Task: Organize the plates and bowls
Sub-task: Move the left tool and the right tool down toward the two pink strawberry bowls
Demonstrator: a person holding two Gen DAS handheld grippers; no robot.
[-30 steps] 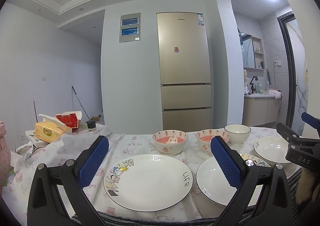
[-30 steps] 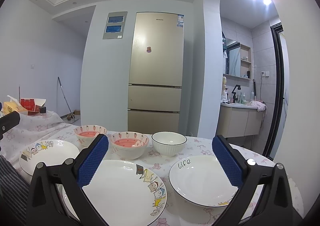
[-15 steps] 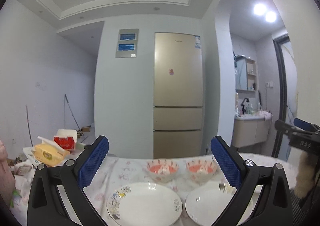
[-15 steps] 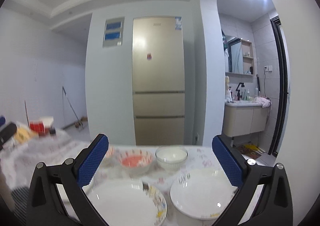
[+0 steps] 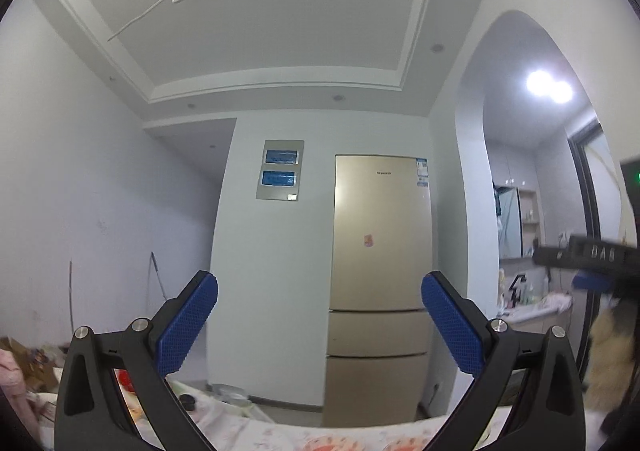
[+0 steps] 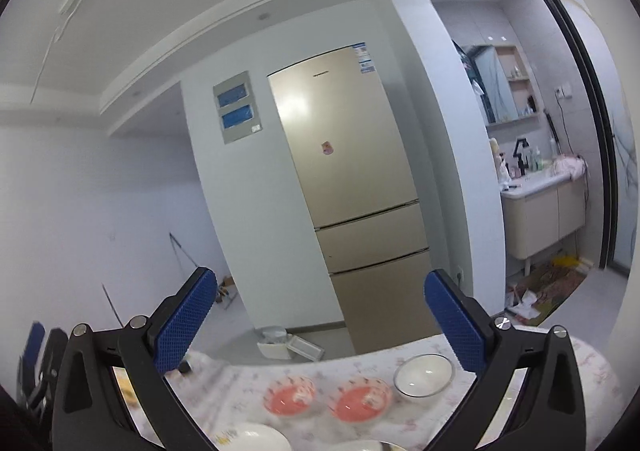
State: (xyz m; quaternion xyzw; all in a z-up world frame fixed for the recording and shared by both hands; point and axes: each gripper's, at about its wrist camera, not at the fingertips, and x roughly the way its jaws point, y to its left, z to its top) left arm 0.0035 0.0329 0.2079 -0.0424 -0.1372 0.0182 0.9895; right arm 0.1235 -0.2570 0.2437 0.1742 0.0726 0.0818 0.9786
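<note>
Here both claws are held raised and pitched upward, so that ceiling and walls fill most of each view. The left claw (image 5: 319, 321) is seen with its blue fingers (image 5: 188, 325) spread wide apart and nothing between them; it is aimed level at a gold refrigerator (image 5: 380, 291) on the far wall. The right claw (image 6: 320, 321) is likewise held apart and empty, but it is rolled, so that the refrigerator and walls lean in its view.

Only a thin strip of the tabletop (image 5: 256, 433) in its floral cloth is caught at the bottom edge of the left view, with blurred pink rims that cannot be made out clearly. At the right edge of that view the other claw's black body (image 5: 588, 255) is seen, with a furry cuff below it.

More of the tabletop is shown by the right view: two pink bowls (image 6: 290, 395) are set side by side, a white bowl (image 6: 424, 373) stands just right of them, and the rim of a white plate (image 6: 256, 437) is cut off at the near edge. A washbasin cabinet (image 6: 544, 215) is seen through the archway on the right.
</note>
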